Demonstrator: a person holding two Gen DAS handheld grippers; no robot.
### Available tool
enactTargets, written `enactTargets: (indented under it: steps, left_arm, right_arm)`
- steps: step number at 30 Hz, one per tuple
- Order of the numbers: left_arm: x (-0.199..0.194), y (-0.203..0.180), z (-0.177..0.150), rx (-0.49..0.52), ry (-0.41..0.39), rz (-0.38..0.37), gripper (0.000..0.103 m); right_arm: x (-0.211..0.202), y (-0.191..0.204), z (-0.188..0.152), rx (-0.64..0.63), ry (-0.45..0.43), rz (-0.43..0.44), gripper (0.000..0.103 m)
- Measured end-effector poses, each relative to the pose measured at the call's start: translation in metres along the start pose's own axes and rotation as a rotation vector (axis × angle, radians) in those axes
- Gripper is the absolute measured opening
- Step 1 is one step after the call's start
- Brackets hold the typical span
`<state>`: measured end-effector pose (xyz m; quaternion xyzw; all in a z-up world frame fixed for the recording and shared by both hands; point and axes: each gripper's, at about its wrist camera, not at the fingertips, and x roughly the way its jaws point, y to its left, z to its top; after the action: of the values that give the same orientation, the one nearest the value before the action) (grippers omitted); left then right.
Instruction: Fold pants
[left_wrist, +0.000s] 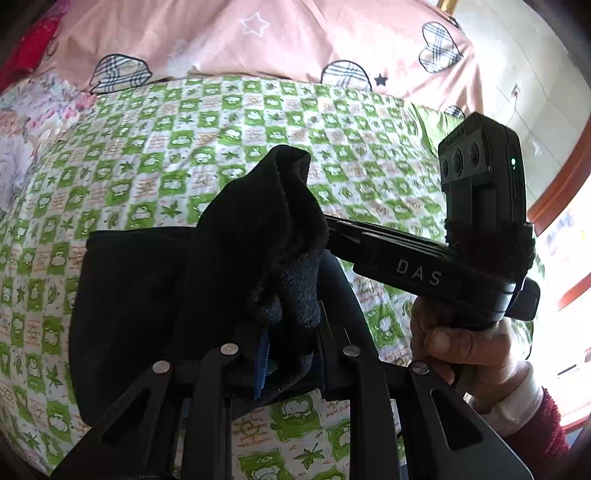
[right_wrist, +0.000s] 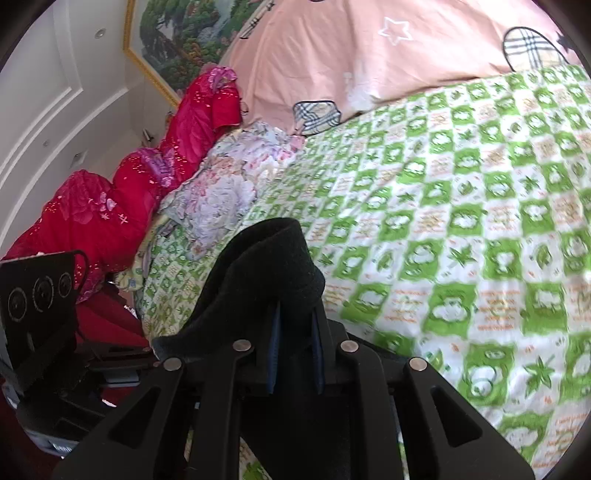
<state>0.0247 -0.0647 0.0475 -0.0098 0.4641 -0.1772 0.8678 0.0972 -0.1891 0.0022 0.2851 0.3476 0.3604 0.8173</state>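
Observation:
The black fleece-lined pants lie partly on the green-checked bed sheet, with one bunched end lifted. My left gripper is shut on that bunched end, which stands up between its jaws. The right gripper's body, held by a hand, comes in from the right, and its tip is hidden in the same cloth. In the right wrist view my right gripper is shut on a fold of the black pants, held above the sheet. The left gripper's camera block shows at the left.
A pink quilt with plaid hearts lies along the far side of the bed. A floral cloth and a red quilt lie at the bed's left end. A framed picture hangs on the wall.

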Motion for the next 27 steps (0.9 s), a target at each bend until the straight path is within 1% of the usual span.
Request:
enactTargets:
  steps: [4, 9, 10, 11, 13, 14, 15, 17, 18, 22, 26, 27]
  left_arm:
    - [0.012, -0.006, -0.007, 0.024, 0.027, -0.006, 0.022]
    - [0.025, -0.007, -0.014, 0.028, 0.058, -0.023, 0.026]
    - [0.025, -0.008, -0.016, 0.040, 0.056, -0.028, 0.028]
    - [0.025, -0.010, -0.017, 0.051, 0.055, -0.039, 0.036]
    - [0.025, -0.013, -0.020, 0.069, 0.066, -0.080, 0.043]
    - [0.026, -0.015, -0.022, 0.080, 0.070, -0.088, 0.045]
    - [0.026, -0.016, -0.024, 0.089, 0.070, -0.090, 0.046]
    - [0.025, -0.017, -0.029, 0.101, 0.072, -0.106, 0.049]
    - [0.023, -0.015, -0.031, 0.103, 0.074, -0.118, 0.050]
    - [0.011, -0.006, -0.036, 0.091, 0.083, -0.170, 0.051]
    - [-0.005, 0.009, -0.040, 0.064, 0.072, -0.195, 0.055]
    - [-0.009, 0.012, -0.041, 0.060, 0.064, -0.185, 0.056]
  right_arm:
    - [-0.005, -0.011, -0.010, 0.049, -0.005, -0.037, 0.016]
    - [-0.025, -0.026, -0.019, 0.140, -0.048, -0.067, 0.016]
    - [-0.030, -0.027, -0.021, 0.153, -0.057, -0.071, 0.016]
    - [-0.033, -0.027, -0.022, 0.164, -0.066, -0.081, 0.016]
    - [-0.038, -0.026, -0.026, 0.181, -0.075, -0.106, 0.017]
    - [-0.039, -0.025, -0.026, 0.186, -0.075, -0.123, 0.018]
    - [-0.040, -0.024, -0.028, 0.190, -0.075, -0.146, 0.024]
    - [-0.044, -0.022, -0.030, 0.206, -0.081, -0.190, 0.049]
    - [-0.047, -0.021, -0.032, 0.217, -0.093, -0.208, 0.053]
    - [-0.060, -0.017, -0.035, 0.235, -0.132, -0.241, 0.058]
    - [-0.071, -0.008, -0.036, 0.248, -0.174, -0.284, 0.061]
    - [-0.071, -0.004, -0.035, 0.248, -0.179, -0.292, 0.062]
